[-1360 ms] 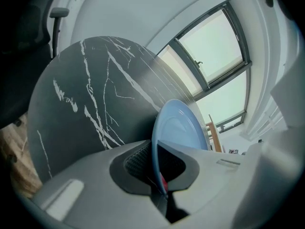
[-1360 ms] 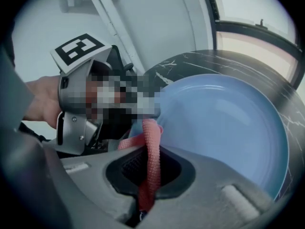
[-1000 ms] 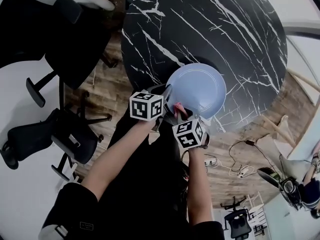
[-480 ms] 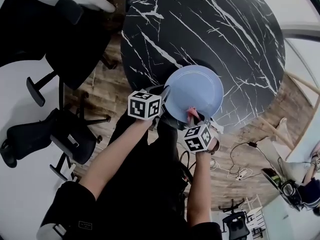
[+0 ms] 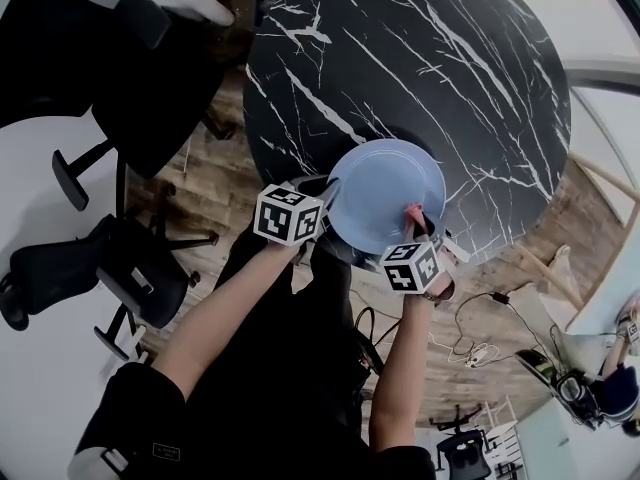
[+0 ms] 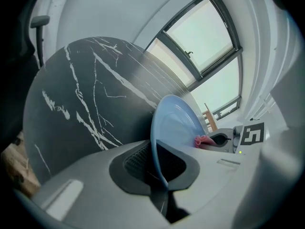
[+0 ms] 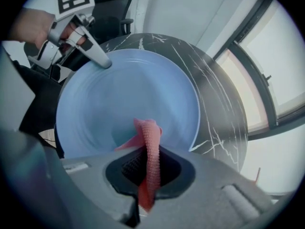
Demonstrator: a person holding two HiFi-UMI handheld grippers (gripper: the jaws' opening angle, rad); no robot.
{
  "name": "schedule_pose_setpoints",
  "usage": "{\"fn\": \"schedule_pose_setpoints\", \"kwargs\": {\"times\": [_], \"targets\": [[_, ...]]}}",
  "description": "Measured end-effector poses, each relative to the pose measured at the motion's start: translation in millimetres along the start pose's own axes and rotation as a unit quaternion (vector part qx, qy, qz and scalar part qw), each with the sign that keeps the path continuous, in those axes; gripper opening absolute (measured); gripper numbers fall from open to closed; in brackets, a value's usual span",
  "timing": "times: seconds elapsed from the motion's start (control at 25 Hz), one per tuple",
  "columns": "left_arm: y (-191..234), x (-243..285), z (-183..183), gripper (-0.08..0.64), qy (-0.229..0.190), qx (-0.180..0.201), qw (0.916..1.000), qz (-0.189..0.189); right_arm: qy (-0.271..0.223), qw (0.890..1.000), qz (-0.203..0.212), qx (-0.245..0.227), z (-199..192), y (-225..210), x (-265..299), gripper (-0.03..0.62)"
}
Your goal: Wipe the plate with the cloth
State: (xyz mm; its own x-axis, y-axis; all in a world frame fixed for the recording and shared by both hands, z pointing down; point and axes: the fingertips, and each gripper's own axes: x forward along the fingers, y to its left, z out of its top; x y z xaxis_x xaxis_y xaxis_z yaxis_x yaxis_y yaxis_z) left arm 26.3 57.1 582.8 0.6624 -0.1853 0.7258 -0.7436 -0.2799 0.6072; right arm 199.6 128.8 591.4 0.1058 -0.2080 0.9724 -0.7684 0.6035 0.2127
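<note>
Plate (image 5: 385, 193) is held tilted above the marbled table (image 5: 420, 58) in the head view. The left gripper (image 5: 327, 196) clamps its near-left rim, and the right gripper (image 5: 416, 218) stands at the opposite rim with the pink cloth (image 5: 412, 211) at its tip. A second ago that cloth sat close beside the left gripper's jaws. It has since swept across the plate's face to the far side, so one wiping pass looks about finished, and a return stroke or a fresh part of the face would be next. In the left gripper view the plate's edge (image 6: 157, 142) runs straight between the narrow jaws, which pinch it. They have just eased open a touch, yet the rim remains gripped. Well ahead of them the cloth (image 6: 204, 140) shows at the other gripper's tip. In the right gripper view the jaws are closed on the cloth (image 7: 151, 151), which sticks out forward as a twisted strip onto the plate (image 7: 128, 80). It probably touches the surface, though contact is hard to confirm from here. The left gripper (image 7: 102, 62) bites the rim far ahead of it. No brand or readable writing appears, only the black-and-white square markers on each cube (image 5: 290, 215).
</note>
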Motion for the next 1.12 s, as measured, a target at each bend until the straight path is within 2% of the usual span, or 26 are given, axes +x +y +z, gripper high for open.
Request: {"fn": "schedule_pose_setpoints", "kwargs": {"times": [0.24, 0.44, 0.6, 0.84, 1.12], "targets": [[-0.3, 0.7, -0.6, 0.021, 0.004, -0.003, 0.9999, -0.009, -0.005, 0.999, -0.042, 0.007, 20.7, -32.4, 8.9, 0.012], [-1.4, 1.2, 0.1, 0.021, 0.006, 0.000, 0.9999, -0.012, -0.033, 0.997, -0.058, 0.028, 48.8, -51.9, 14.0, 0.012], [-1.6, 0.7, -0.3, 0.025, 0.007, 0.013, 0.9999, -0.008, -0.053, 0.996, -0.064, 0.024, 80.7, -57.3, 17.5, 0.011], [-2.6, 1.0, 1.2, 0.025, 0.001, 0.014, 0.9999, -0.006, -0.090, 0.994, -0.061, -0.006, 131.0, -44.6, 18.0, 0.010], [-2.3, -0.7, 1.3, 0.023, -0.005, 0.003, 1.0000, -0.005, -0.126, 0.991, -0.036, -0.035, 168.5, -4.2, 11.2, 0.011]]}}
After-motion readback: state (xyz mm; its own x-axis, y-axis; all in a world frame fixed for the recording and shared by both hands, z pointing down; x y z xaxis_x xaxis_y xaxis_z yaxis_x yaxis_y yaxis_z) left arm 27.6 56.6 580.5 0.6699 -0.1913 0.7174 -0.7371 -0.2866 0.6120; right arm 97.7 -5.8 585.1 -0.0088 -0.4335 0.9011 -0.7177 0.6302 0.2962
